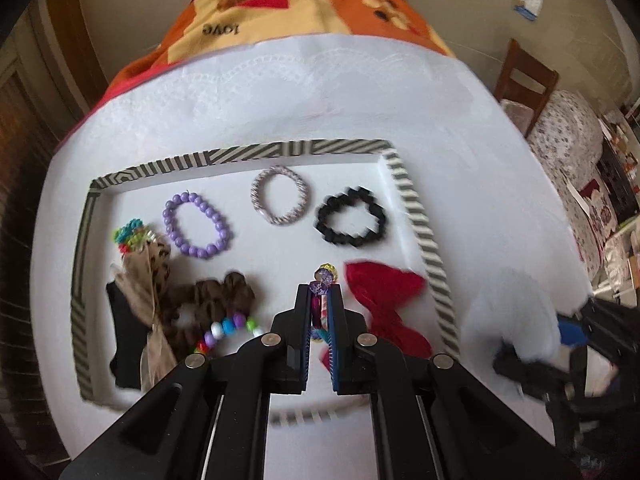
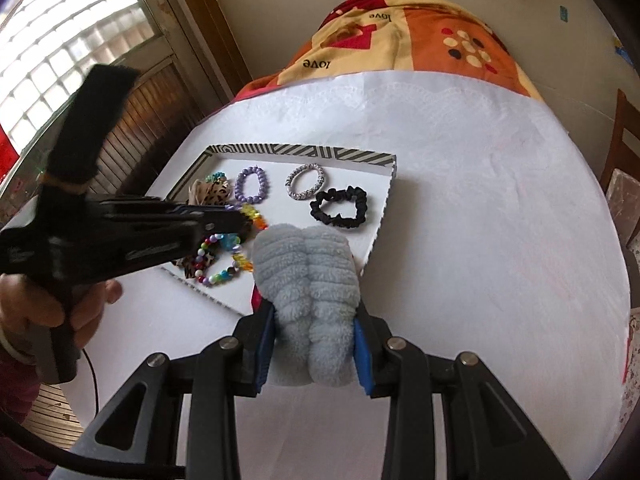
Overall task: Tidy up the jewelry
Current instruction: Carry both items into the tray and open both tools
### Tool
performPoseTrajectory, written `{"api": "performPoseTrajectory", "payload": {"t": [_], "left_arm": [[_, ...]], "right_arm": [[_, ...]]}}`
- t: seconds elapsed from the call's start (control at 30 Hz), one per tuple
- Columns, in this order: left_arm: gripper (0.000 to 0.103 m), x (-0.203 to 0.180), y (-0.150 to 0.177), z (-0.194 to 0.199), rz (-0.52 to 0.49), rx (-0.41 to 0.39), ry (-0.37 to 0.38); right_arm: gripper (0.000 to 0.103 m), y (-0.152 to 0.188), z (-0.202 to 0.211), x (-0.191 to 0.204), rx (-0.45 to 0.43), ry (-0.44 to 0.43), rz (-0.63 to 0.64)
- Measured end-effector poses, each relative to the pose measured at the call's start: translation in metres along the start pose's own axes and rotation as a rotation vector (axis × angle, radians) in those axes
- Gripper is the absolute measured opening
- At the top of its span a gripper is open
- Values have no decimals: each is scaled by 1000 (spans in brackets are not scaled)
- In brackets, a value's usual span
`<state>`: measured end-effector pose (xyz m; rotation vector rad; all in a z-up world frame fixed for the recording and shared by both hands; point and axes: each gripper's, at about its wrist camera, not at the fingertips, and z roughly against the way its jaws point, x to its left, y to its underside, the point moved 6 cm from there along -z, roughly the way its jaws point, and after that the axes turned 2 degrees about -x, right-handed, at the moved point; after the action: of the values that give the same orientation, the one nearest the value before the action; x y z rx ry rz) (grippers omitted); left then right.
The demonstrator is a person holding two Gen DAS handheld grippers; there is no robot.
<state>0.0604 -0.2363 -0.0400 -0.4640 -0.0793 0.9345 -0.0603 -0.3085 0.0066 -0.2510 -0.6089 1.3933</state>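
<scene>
We see a string of faceted crystal beads [image 1: 322, 280], purple, clear and yellow, pinched between the pressed-together jaws of the left gripper [image 1: 320, 300], low in the middle of the left wrist view, over the near part of the shallow white tray with a black-and-white striped rim [image 1: 412, 196]. In the right wrist view the same beads show as a bright multicoloured cluster at that gripper's tip, left of centre.

Inside the tray, across the upper row, lie a purple round-bead bracelet [image 1: 197, 225], a silver-pink woven rope bangle [image 1: 280, 196] and a black fabric scrunchie [image 1: 352, 222], each apart from the others. At lower right of the tray rests a red fabric bow [image 1: 386, 300]; at lower left, a brown scrunchie [image 1: 216, 300], a leopard-print fabric piece [image 1: 148, 276] and a bracelet of mixed coloured beads [image 1: 230, 326] crowd together.

The right gripper [image 2: 314, 336], low in the centre of its own view, clamps a fluffy pale grey ribbed scrunchie [image 2: 308, 280] between its blue pads, partly covering the tray's near right corner. A hand [image 2: 48, 304] at lower left grips the left tool's handle. Everything sits on a white embossed tablecloth [image 2: 480, 220].
</scene>
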Motion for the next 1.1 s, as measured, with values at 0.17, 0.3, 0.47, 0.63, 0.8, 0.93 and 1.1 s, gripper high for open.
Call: {"api": "performPoseTrajectory", "payload": {"t": [0.17,0.3,0.47,0.63,0.8,0.93,1.1], "left_arm": [[0,34,-20,-35,105,34,-25],[0,60,-23,-50,175,50,-44],[0,78,-21,-52,216,51,-54],[0,83,-15,-51,238,47,-44],[0,83,-3,-44,257,40,-49],[7,86,9,-30,254,28,-57],[7,81,29,-7,257,18,-61]], "right_arm": [[35,-11,-32,11,40,-35,29],[35,-17,-59,26,79,-64,73],[35,-20,-96,31,132,-80,76],[35,-19,-119,29,153,-30,74],[41,-15,-123,28,172,-43,49],[61,-20,-102,22,128,-61,2],[62,-22,-69,19,66,-55,-32]]}}
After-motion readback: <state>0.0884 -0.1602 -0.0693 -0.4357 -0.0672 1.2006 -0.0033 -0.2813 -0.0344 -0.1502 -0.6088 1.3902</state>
